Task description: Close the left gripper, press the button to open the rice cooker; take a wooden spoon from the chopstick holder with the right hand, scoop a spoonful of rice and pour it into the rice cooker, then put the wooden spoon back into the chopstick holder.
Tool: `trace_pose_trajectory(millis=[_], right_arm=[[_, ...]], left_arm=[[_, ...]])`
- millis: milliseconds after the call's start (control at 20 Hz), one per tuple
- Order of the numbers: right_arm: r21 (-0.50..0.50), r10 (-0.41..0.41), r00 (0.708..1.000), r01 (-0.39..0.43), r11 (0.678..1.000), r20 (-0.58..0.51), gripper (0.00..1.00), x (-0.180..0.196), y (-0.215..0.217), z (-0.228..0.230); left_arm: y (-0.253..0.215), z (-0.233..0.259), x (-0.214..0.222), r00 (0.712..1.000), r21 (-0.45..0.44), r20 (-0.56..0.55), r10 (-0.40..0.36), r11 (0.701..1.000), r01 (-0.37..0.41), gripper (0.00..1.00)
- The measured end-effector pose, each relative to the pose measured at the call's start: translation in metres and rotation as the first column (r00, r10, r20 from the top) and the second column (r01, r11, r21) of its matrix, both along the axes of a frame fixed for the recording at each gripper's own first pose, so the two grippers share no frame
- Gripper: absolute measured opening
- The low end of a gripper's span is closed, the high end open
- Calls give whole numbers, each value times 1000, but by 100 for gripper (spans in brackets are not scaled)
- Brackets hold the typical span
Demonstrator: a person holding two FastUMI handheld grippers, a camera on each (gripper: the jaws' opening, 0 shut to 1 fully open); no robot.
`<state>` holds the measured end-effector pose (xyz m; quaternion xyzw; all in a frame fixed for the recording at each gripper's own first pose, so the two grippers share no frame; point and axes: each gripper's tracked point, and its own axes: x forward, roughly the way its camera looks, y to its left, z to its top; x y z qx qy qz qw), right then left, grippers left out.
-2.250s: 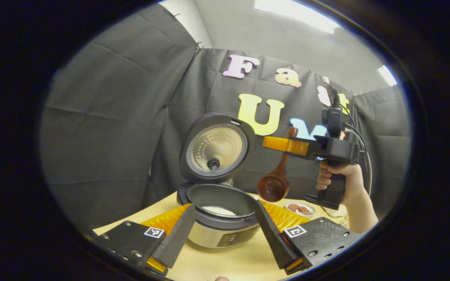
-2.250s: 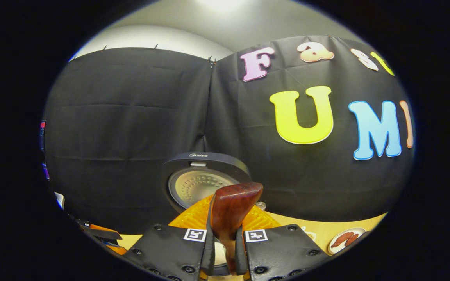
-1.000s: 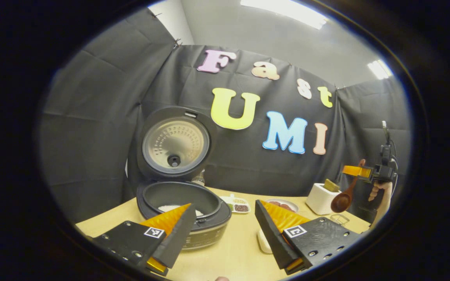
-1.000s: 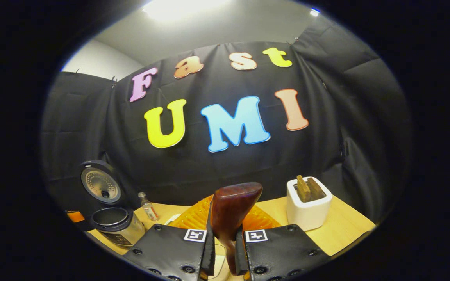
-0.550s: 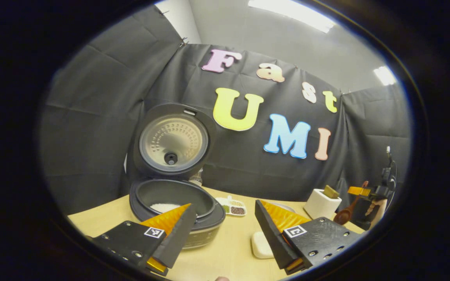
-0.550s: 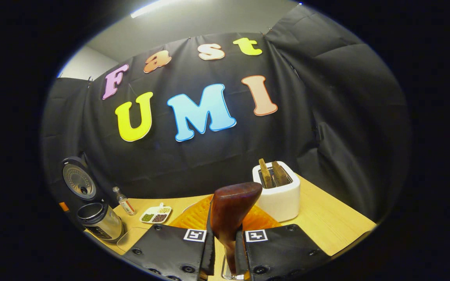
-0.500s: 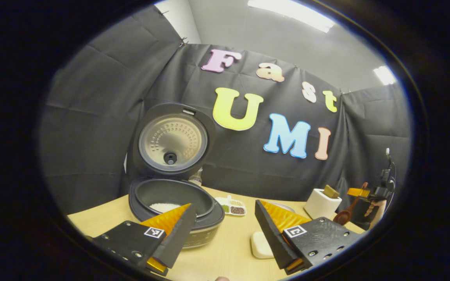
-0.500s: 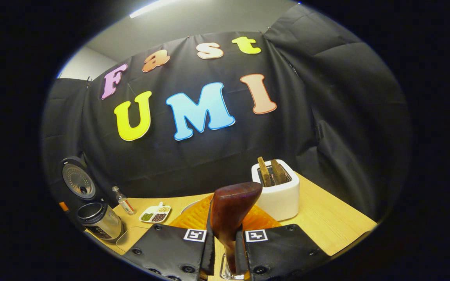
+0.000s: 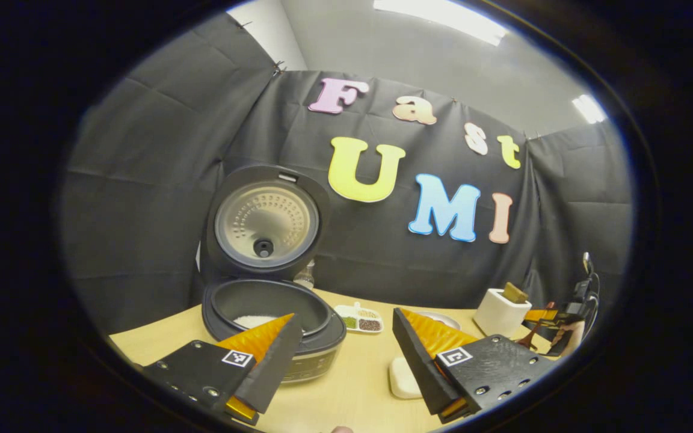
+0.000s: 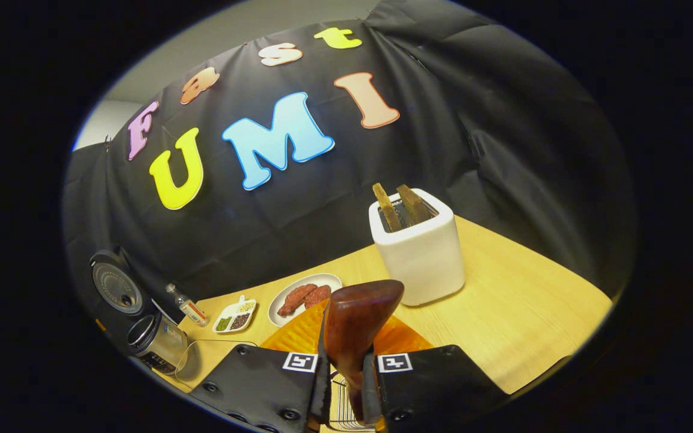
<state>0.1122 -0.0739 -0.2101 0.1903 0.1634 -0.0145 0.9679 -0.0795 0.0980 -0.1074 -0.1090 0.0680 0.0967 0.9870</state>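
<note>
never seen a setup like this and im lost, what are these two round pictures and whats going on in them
There is no robot here: a person holds a two-finger gripper in each hand, and a fisheye camera rides on each one, looking forward along its fingers.

In the left gripper view, the left gripper is open and holds nothing. Ahead of it on the wooden table stands the rice cooker, lid up, with some white rice inside. Far to the right is the other gripper.

In the right gripper view, the right gripper is shut on the wooden spoon, whose handle end sticks up towards the camera. Beyond it are a white toaster with two slices, a plate of sausages and a small dish of beans.
</note>
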Motion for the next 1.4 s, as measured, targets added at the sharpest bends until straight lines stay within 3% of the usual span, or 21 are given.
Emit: trace_pose_trajectory(millis=[450, 600, 650, 700, 750, 800, 850, 1000, 1150, 1400], right_arm=[[115, -58, 998, 56, 992, 9, 28, -9, -13, -2], [100, -91, 995, 86, 991, 45, 25, -19, -24, 6], [75, -100, 994, 96, 993, 51, 56, -23, -30, 6], [51, -103, 993, 100, 994, 63, 55, -27, -34, 10], [27, -112, 991, 110, 994, 73, 84, -32, -39, 15], [-3, -128, 988, 128, 992, 89, 87, -36, -45, 19], [-41, -147, 983, 152, 988, 107, 98, -42, -52, 27], [-172, -174, 969, 205, 964, 175, 98, -60, -65, 50], [-263, -148, 959, 211, 941, 241, 98, -79, -59, 75], [-288, -81, 950, 171, 942, 300, 98, -109, -33, 87]], left_arm=[[12, 5, -6, 999, -14, 12, 38, 999, -37, 95], [16, 14, -2, 998, -20, 32, 50, 999, -50, 95], [15, 17, 1, 998, -15, 37, 44, 999, -44, 95], [15, 22, 3, 998, -1, 41, 41, 999, -41, 95], [17, 28, 4, 998, 21, 50, 45, 999, -46, 94], [19, 33, 6, 997, 46, 60, 48, 998, -51, 94], [20, 36, 7, 996, 64, 69, 54, 996, -58, 95], [32, 45, 14, 991, 90, 89, 97, 990, -104, 94], [57, 68, 23, 981, 136, 128, 147, 977, -165, 93], [102, 125, 48, 951, 295, 225, 212, 915, -274, 93]])
